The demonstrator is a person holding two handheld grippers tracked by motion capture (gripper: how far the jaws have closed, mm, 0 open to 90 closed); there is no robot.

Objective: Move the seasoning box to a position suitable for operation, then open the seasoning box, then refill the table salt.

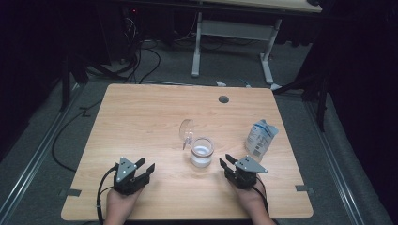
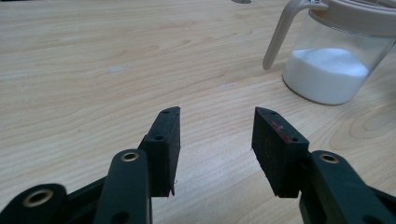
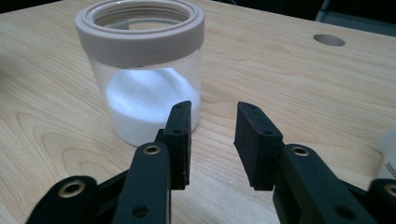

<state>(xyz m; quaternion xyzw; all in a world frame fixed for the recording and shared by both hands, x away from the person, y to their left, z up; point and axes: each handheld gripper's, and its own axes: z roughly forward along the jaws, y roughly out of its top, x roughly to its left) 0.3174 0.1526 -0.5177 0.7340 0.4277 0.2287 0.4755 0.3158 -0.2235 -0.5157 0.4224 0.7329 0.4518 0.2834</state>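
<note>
We hold 2 grippers low over the table (image 1: 141, 117), both with jaws apart, gripping nothing: left gripper (image 1: 144, 168) near the front edge, right gripper (image 1: 227, 162) just beside 1 jar (image 1: 202, 151) of white powder, lid flipped open. 1 pouch (image 1: 259, 137) stands right.

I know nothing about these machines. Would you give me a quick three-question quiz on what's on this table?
1. True or false: the jar has white powder in it.
2. What stands on the table to the right of the jar: (a) a pouch, (b) a bowl, (c) a spoon?
3. Fill in: the jar's lid is flipped ____.

Key
1. True; the white layer lies at the bottom.
2. (a), the pouch.
3. Open; it stands up behind the rim.
Neither the left gripper nor the right gripper holds anything.
</note>
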